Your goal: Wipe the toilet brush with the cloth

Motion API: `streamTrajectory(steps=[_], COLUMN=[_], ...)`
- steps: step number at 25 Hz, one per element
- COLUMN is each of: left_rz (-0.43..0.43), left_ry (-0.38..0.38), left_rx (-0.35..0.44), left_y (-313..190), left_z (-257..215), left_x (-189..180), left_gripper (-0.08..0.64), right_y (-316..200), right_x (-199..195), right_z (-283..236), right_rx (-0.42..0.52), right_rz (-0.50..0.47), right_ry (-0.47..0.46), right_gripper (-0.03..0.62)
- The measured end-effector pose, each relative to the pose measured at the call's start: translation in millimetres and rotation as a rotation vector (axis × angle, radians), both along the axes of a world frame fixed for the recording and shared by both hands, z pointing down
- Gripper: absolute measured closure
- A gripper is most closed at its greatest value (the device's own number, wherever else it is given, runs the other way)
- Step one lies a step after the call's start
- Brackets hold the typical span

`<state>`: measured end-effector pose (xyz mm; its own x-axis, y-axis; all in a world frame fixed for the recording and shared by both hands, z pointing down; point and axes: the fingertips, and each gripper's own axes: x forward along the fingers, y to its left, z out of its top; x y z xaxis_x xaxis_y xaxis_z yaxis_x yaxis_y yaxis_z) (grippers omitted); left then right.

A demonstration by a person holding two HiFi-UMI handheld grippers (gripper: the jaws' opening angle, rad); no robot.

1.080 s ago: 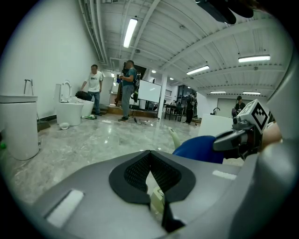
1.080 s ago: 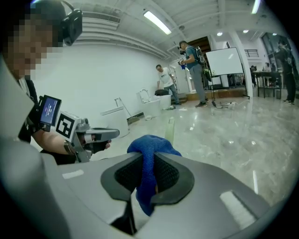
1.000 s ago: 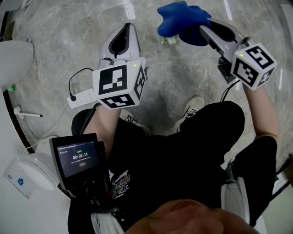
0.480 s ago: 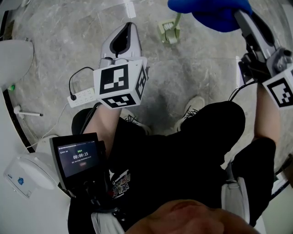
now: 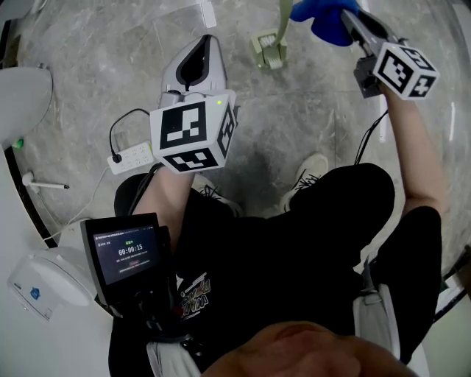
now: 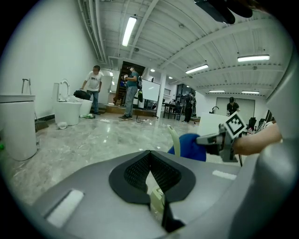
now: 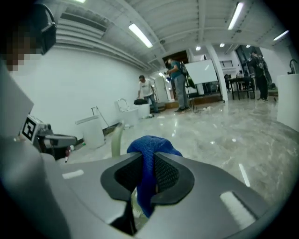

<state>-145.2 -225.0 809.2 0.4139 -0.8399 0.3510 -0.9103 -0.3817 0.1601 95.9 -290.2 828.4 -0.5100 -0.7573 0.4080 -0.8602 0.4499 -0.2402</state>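
While the brush is being approached, I record the following. My right tongs [image 7: 148,161] are pinching the blue cloth [image 7: 150,145] firmly between their pads, with a fold standing proud above the jaws and a tail hanging below them. My left tongs [image 6: 149,154] are pressed together at the tips with nothing between them, held low and well apart from the work.

Location of the task item: the toilet brush [image 5: 282,20] stands upright in its pale holder [image 5: 268,50] on the marble floor [image 5: 309,118], ahead of me and slightly to my right in the head view. The cloth [image 5: 324,15] sits just beside the upper part of the handle, on its right side. From the left gripper view the handle [image 6: 174,140] rises directly in front of the cloth [image 6: 190,147], and the two overlap in outline. Whether cloth and handle are actually touching I cannot confirm from any view.

Assessment of progress: the cloth is secured and brought to the handle, so the preparatory part looks complete. The wiping itself I judge to be at its very start or not yet begun. No wiped length can be verified. The handle's length, and the head hidden inside the holder, remain outstanding.
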Motion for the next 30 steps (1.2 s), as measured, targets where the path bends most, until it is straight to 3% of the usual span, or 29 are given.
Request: streamTrajectory(steps=[5, 10, 20, 30], left_rz=[0.005, 0.0, 0.006, 0.004], left_ry=[-0.007, -0.011, -0.002, 0.002], left_rx=[-0.006, -0.011, -0.002, -0.003], left_y=[-0.6, 1.0, 1.1, 0.2], left_z=[1.6, 3.5, 1.9, 2.0], left_x=[1.8, -0.3, 2.3, 1.2], left_gripper=[0.56, 0.56, 0.56, 0.56], right_y=[-14.6, -20.6, -6.9, 9.7], right_x=[-24.7, -44.8, -62.4, -54.7], right_z=[120.2, 157.0, 87.3, -22.2], right_rx=[-0.217, -0.273, -0.166, 0.033], right_rz=[-0.031, -0.069, -0.168, -0.162], right_ry=[0.134, 0.189, 0.087, -0.013], right_gripper=[0.535, 0.536, 0.535, 0.535])
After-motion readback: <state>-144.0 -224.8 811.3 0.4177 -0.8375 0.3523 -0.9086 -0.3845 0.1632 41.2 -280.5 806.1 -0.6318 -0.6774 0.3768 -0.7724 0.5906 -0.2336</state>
